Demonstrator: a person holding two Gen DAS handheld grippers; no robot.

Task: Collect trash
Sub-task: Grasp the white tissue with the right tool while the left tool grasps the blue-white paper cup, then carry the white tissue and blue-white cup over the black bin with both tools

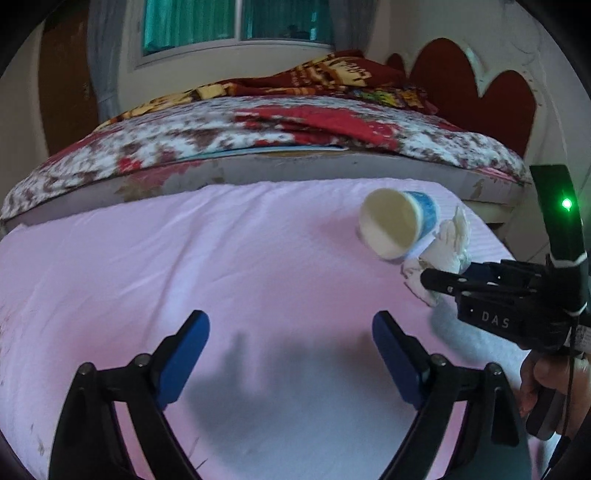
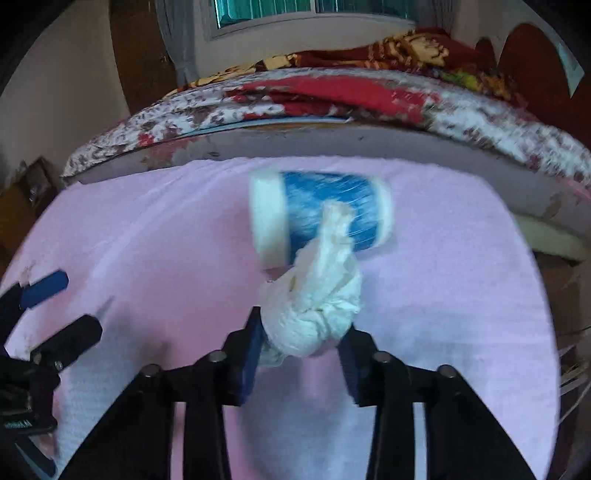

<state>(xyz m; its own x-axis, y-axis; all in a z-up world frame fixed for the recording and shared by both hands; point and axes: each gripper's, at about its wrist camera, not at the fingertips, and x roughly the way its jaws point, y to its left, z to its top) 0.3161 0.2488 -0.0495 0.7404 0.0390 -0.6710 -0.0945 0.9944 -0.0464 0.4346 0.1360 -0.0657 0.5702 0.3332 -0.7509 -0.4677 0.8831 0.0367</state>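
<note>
A crumpled white tissue wad [image 2: 314, 314] lies on the pink cloth [image 2: 461, 295], and my right gripper [image 2: 301, 343] is shut on it, blue pads pressing both sides. Just beyond it a blue-and-white paper cup [image 2: 321, 214] lies on its side, blurred. In the left wrist view the same cup [image 1: 397, 225] shows its open mouth, with the tissue wad [image 1: 448, 247] to its right and the right gripper [image 1: 439, 282] reaching in from the right. My left gripper [image 1: 291, 350] stands open over bare pink cloth [image 1: 184, 258], nothing between its fingers.
Behind the pink cloth runs a bed with a red and white floral blanket [image 1: 258, 129] and a dark red headboard [image 1: 480, 81]. A window [image 1: 236, 22] is in the far wall. A hand [image 1: 546, 384] holds the right gripper's handle.
</note>
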